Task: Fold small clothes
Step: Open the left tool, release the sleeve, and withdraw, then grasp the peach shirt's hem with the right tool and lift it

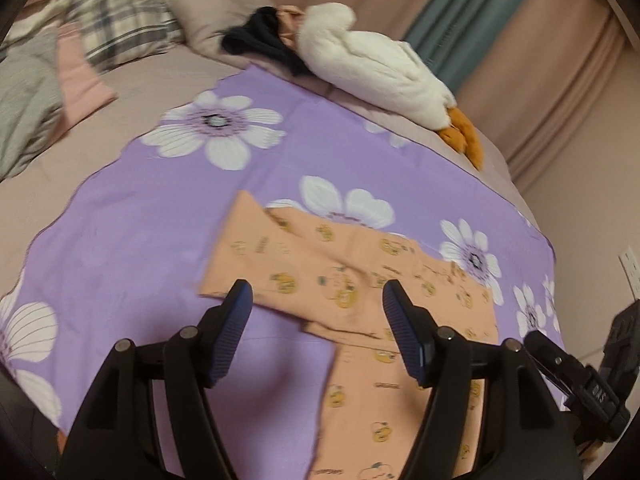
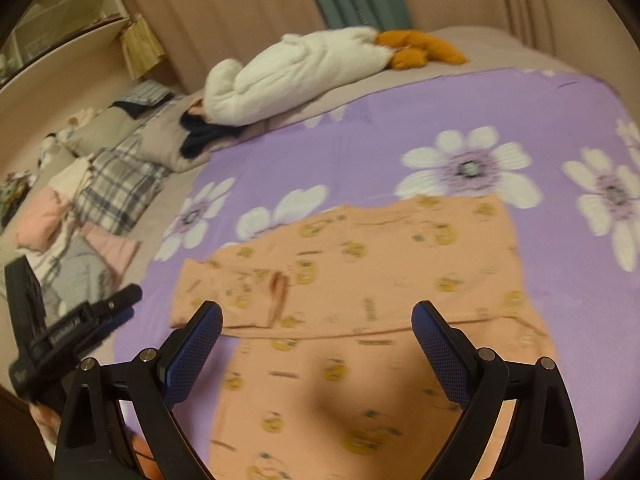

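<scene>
Peach garment (image 1: 352, 280) with a yellow cartoon print lies flat on the purple flowered cloth (image 1: 160, 216), which is spread over the bed (image 1: 132, 76). My guess is the cloth is there to give a clean, smooth surface to fold on.

One sleeve (image 1: 256, 256) is laid across the body of the garment, so a first fold looks done; the lower part runs toward the cameras, unfolded.

Left claw (image 1: 316, 300): jaws apart, nothing between them, hovering just above the garment near the folded sleeve. No fabric is pinched or lifted.

Right claw (image 2: 316, 320): jaws wide apart, empty, above the middle of the garment (image 2: 360, 280). Both claws point down at an angle, and each shows at the edge of the other's view, so they are side by side.

Judgement: both have let go and are set to take fresh grips for the next fold, likely the lower part or the other side.

Off to the side: white plush duck (image 1: 368, 56) and a pile of other clothes (image 2: 100, 200) near the pillows, well apart from the work area. Risk: thin fabric may drag and undo the sleeve fold.
</scene>
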Tool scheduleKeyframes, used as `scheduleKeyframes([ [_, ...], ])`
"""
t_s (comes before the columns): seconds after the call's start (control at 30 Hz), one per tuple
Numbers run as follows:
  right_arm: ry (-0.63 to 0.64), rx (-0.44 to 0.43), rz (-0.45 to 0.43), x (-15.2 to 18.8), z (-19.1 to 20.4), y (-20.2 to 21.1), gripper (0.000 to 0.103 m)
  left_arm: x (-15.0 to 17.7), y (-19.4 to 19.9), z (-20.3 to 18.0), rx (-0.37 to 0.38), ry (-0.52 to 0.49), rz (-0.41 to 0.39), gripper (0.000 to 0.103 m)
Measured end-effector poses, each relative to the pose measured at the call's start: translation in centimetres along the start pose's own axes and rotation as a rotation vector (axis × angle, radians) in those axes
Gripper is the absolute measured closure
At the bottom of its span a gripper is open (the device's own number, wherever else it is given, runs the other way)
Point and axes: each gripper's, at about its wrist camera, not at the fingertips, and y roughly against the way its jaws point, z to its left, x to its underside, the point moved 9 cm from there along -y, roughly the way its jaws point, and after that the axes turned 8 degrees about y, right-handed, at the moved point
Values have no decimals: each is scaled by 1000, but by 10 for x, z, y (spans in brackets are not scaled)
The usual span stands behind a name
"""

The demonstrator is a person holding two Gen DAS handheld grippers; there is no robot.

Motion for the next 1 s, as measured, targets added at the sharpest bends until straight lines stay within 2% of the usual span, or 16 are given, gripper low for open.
scheduleKeyframes([
  [0.17, -32, -124, 98, 4, 23, -46, 8, 2, 2, 36, -56, 70, -1, 35],
  [0.27, -48, -150, 161, 12, 33, -70, 9, 10, -1, 53, -73, 110, 18, 35],
  [0.43, -34, -120, 242, 20, 35, -103, 14, 20, -4, 70, -108, 132, 45, 35],
  [0.6, -12, -76, 316, 28, 30, -131, 25, 24, -5, 80, -115, 155, 51, 35],
  [0.73, 33, -21, 337, 30, 29, -145, 34, 24, -4, 85, -116, 161, 51, 35],
  [0.83, 79, -2, 332, 26, 33, -146, 50, 23, -3, 88, -115, 169, 46, 35],
  [0.9, 97, -9, 341, 26, 37, -148, 69, 22, -2, 90, -113, 176, 45, 35],
  [0.93, 107, -12, 343, 25, 39, -149, 73, 22, -2, 90, -111, 179, 45, 35],
  [0.97, 125, -16, 344, 24, 42, -149, 84, 22, -1, 90, -108, 181, 44, 35],
  [1.0, 147, -16, 341, 24, 46, -146, 90, 22, -1, 90, -107, 181, 44, 35],
])
